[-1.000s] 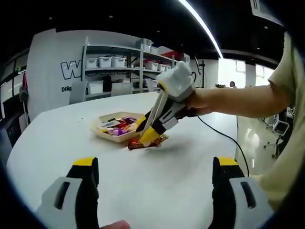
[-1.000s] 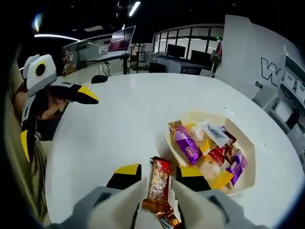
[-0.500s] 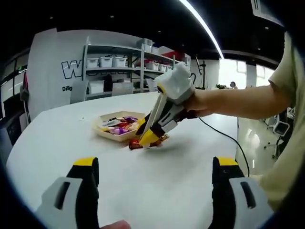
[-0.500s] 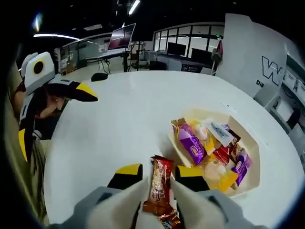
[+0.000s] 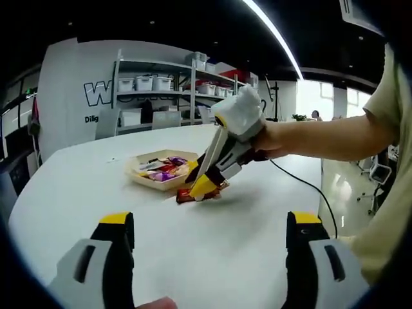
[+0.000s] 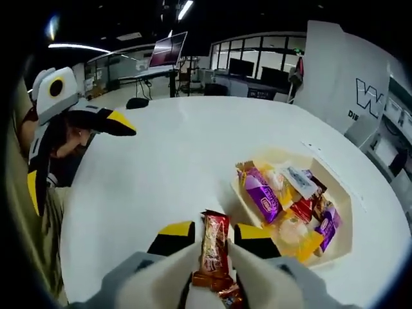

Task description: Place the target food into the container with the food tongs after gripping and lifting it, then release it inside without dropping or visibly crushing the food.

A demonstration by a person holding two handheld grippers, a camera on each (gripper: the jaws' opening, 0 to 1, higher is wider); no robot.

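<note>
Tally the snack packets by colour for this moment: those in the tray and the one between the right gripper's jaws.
Purple packets: 2
Red packet in the tray: 1
Yellow packets: 2
White packet: 1
Red-brown packet held by the right gripper: 1
Total: 7; the pile overlaps, so more may be hidden.

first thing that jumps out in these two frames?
The right gripper, jaws closed on a red-brown wrapped snack bar low over the white round table. Just beside it sits the shallow beige tray, already piled with purple, yellow and red packets. The left gripper waits apart with jaws wide open and nothing between them.
</note>
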